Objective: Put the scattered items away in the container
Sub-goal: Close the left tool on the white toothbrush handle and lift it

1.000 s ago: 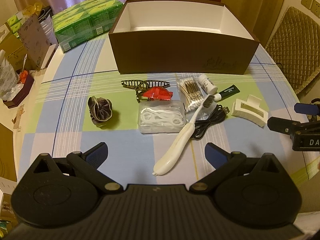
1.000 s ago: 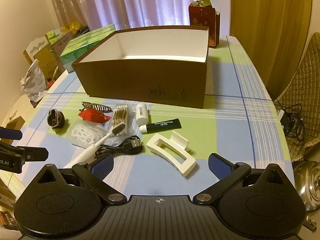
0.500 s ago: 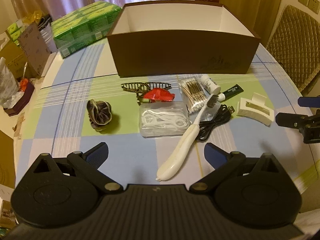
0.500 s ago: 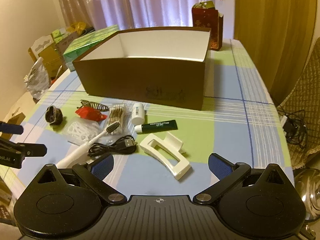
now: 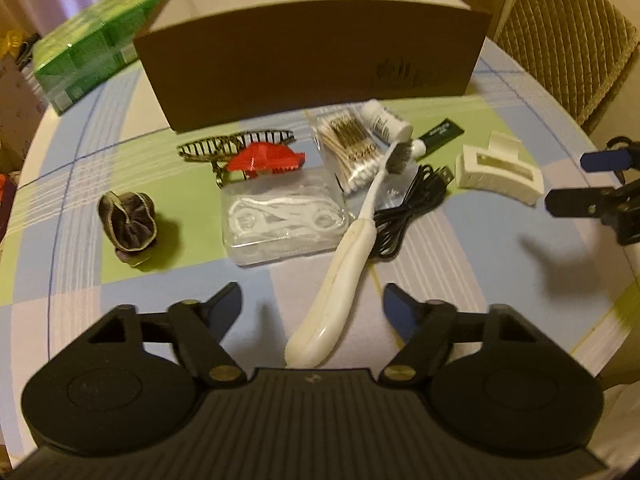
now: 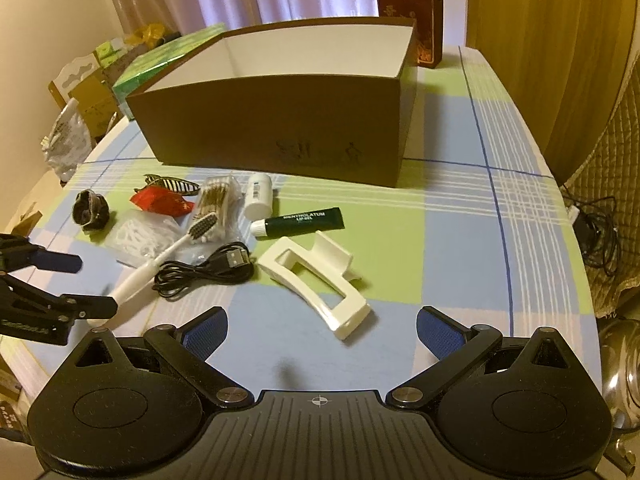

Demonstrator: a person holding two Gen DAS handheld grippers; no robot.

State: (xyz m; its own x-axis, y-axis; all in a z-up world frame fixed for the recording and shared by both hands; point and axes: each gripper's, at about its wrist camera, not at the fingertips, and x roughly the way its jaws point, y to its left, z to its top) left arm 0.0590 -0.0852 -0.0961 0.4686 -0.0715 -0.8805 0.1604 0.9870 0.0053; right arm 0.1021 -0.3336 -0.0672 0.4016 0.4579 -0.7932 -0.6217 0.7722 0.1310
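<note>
I read left tongs point(image 5: 312, 300) wide open, empty, straddling toothbrush point(image 5: 344, 256) handle. Right tongs point(image 6: 322, 324) wide open, empty, hair clip point(image 6: 316, 280) just ahead. Box point(image 6: 280, 136) beyond.

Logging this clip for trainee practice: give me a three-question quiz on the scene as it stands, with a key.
1. True or false: the box already holds some items.
2. Which lies nearest the right gripper? A) scrunchie B) white claw clip C) cotton swabs
3. Fill in: the toothbrush handle lies between the open fingers of the ___ gripper.

Key: 1 false, what shows of its inside is bare; 2 B; 3 left.
</note>
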